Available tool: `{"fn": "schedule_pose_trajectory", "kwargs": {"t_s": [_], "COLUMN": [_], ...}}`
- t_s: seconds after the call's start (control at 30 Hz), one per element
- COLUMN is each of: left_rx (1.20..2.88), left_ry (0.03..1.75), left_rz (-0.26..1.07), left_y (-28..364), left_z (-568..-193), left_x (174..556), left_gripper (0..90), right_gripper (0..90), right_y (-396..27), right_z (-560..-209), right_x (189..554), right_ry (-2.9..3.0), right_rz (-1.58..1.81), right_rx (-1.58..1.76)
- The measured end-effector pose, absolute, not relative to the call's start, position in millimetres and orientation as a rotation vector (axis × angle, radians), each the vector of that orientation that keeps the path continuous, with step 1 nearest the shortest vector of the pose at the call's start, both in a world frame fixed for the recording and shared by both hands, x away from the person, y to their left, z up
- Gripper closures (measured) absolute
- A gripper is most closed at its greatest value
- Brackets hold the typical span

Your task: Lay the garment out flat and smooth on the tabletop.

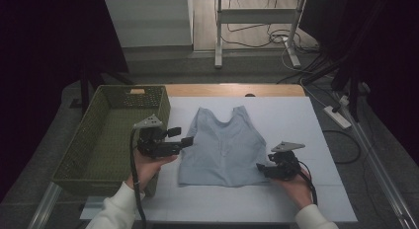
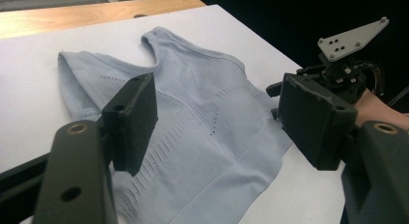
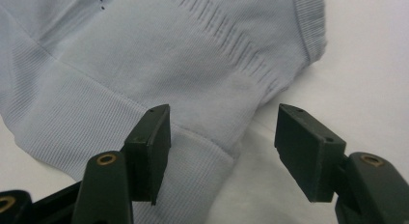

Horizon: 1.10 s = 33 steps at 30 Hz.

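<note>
The pale blue ribbed knit top (image 1: 223, 145) lies flat mid-surface, hem nearest. The right gripper (image 1: 262, 168), jaws apart and empty, straddles its near right hem corner; the left gripper (image 1: 184, 136) hovers open at its left edge.

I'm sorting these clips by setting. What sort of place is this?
Probably a lab or recording studio, not a home: black curtains flank a white-covered work table, loose cables and a power strip lie on the floor, and a metal stand sits behind.
</note>
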State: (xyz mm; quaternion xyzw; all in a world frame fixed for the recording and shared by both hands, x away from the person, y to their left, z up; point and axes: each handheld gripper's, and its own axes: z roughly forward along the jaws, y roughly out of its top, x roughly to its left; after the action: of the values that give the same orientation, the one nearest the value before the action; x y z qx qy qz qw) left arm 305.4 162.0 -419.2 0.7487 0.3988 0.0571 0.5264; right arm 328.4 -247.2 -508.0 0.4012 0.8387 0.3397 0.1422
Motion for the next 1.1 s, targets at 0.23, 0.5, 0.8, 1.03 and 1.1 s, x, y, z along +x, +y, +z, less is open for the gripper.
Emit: {"fn": "schedule_pose_trajectory", "kwargs": {"t_s": [0.23, 0.5, 0.8, 1.03, 1.1], "left_rx": [1.798, 1.798, 1.802, 1.794, 1.792], "left_ry": [0.951, 0.954, 0.953, 0.953, 0.953], "left_rz": [0.136, 0.138, 0.137, 0.142, 0.144], "left_y": [160.5, 160.3, 159.0, 160.9, 161.8], "left_z": [-420.1, -420.1, -420.3, -419.0, -418.5], "left_x": [305.4, 305.4, 305.5, 304.5, 304.2], "left_gripper": [30.6, 30.5, 30.3, 30.1, 30.0], "right_gripper": [37.9, 42.6, 77.8, 82.8, 83.0], "right_y": [-246.0, -243.2, -243.9, -244.1, -243.8], "right_z": [-514.2, -517.5, -514.2, -510.5, -508.6], "right_x": [331.4, 331.2, 332.4, 331.1, 330.7], "right_ry": [2.447, 2.449, 2.482, 2.48, 2.478], "right_rz": [0.95, 0.934, 0.968, 0.933, 0.927], "right_rx": [1.176, 1.178, 1.126, 1.08, 1.067]}}
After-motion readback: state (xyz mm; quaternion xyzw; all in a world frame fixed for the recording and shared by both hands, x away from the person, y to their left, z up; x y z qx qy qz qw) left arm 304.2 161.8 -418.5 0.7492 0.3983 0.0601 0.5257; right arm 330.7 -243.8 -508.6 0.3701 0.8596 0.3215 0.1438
